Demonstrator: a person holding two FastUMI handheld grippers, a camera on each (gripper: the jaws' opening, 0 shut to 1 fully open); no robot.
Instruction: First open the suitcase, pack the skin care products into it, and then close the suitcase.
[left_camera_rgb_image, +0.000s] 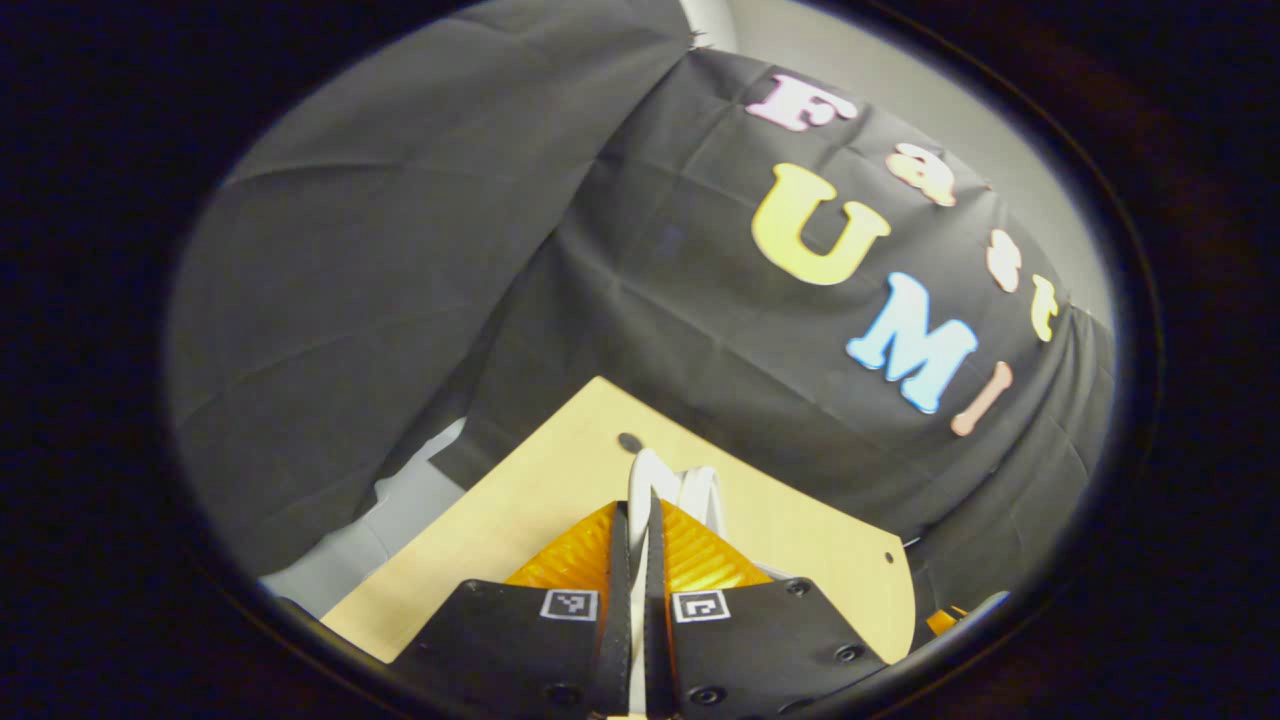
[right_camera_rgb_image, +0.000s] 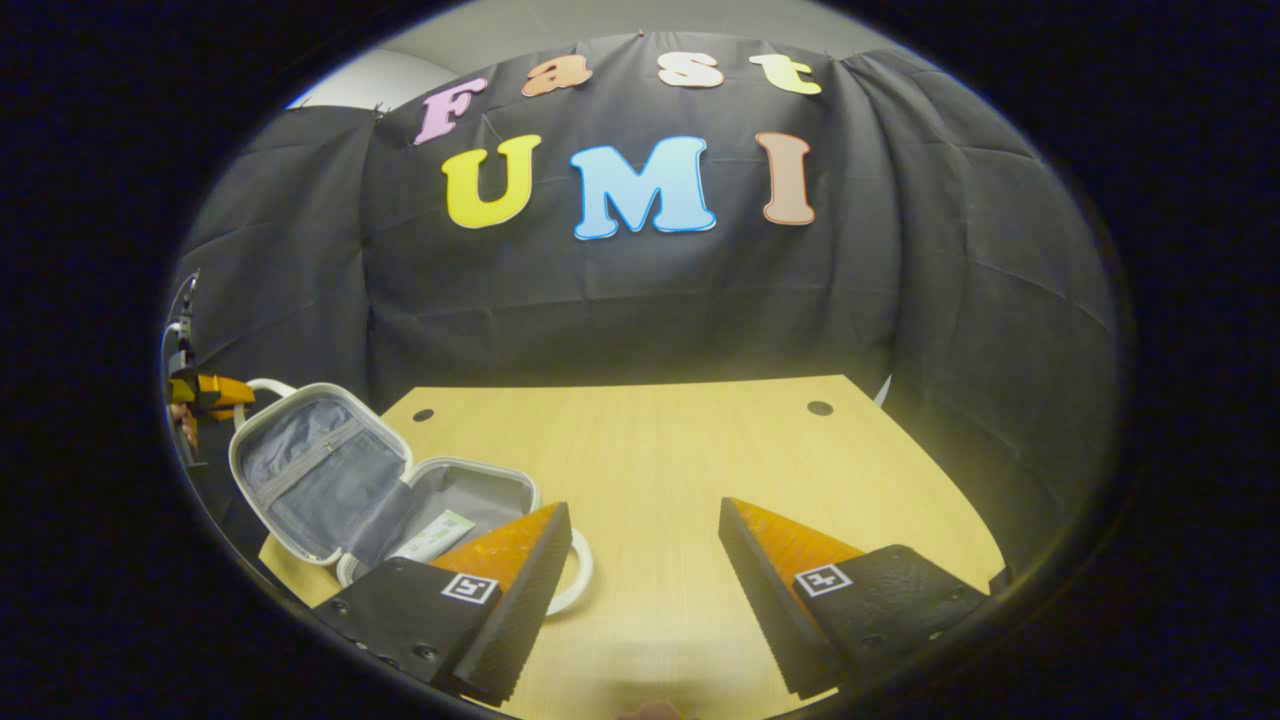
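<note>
Suitcase (right_camera_rgb_image: 385, 490) lies open on worktop (right_camera_rgb_image: 700, 450), tube (right_camera_rgb_image: 430, 537) inside. Left claw (left_camera_rgb_image: 638, 520) is clamped on the lid's handle (left_camera_rgb_image: 645, 475). Right claw (right_camera_rgb_image: 645, 560) is spread wide, empty, suitcase to its left. Lid is judged ready for closing.

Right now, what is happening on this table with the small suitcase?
A person is packing a small suitcase with two hand-held claws. The suitcase lies open on the wooden table, its lid propped up, and a tube of skin care product already lies inside. The left claw is shut on the white handle at the lid's edge, so it seems to be holding the lid. The right claw is open above the table beside the suitcase, holding nothing.
</note>
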